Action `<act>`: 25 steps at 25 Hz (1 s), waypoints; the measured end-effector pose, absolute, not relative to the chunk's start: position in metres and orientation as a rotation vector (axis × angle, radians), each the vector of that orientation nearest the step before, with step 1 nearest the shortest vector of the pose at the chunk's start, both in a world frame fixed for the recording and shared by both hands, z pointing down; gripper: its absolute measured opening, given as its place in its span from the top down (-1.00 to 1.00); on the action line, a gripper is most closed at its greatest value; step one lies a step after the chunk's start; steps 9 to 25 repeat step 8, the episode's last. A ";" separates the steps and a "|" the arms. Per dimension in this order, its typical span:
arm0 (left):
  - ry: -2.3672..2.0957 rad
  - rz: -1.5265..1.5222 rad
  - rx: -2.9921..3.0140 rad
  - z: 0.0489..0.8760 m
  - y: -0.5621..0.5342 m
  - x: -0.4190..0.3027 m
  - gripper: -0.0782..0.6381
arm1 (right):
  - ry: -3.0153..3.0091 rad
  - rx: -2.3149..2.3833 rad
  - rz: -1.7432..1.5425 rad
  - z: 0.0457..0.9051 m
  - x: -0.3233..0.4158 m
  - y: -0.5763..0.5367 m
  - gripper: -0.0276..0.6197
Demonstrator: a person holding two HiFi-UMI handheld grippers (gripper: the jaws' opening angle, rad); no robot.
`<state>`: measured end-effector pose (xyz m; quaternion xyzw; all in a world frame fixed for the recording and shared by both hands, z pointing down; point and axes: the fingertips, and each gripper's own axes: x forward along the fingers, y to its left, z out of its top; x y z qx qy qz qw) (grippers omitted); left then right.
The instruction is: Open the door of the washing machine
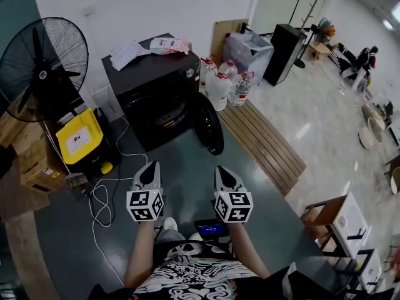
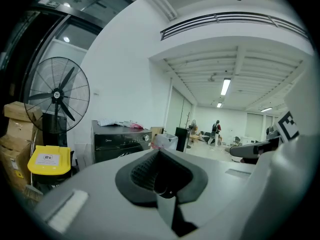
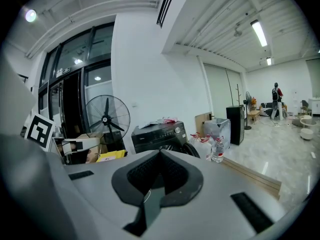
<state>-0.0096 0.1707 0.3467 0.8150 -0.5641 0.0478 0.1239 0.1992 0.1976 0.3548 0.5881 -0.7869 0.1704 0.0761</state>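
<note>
The black washing machine [image 1: 156,86] stands against the white wall at the top centre of the head view. Its round door [image 1: 208,125] hangs swung out to the right, and the drum opening shows. My left gripper [image 1: 150,166] and right gripper [image 1: 224,169] are side by side over the green floor, well short of the machine, both shut and holding nothing. In the left gripper view the closed jaws [image 2: 160,154] point toward the machine [image 2: 120,139]. The right gripper [image 3: 160,154] likewise faces the machine [image 3: 160,134], with the door [image 3: 191,150] at its right.
A large black fan [image 1: 44,61], a yellow bin [image 1: 78,136] and cardboard boxes [image 1: 37,161] stand left of the machine. A white cable [image 1: 103,199] loops over the floor. Water bottles [image 1: 228,83] and a wooden pallet [image 1: 262,139] lie to the right. A cloth [image 1: 128,54] rests on the machine.
</note>
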 end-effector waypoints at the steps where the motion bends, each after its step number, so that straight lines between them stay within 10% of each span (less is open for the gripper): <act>1: -1.653 0.147 2.378 0.347 0.171 -0.011 0.78 | -2.359 1.764 0.512 0.355 0.199 0.198 0.91; 25: -1.682 0.208 2.428 0.345 0.174 -0.012 0.78 | -2.355 1.755 0.525 0.361 0.194 0.198 0.91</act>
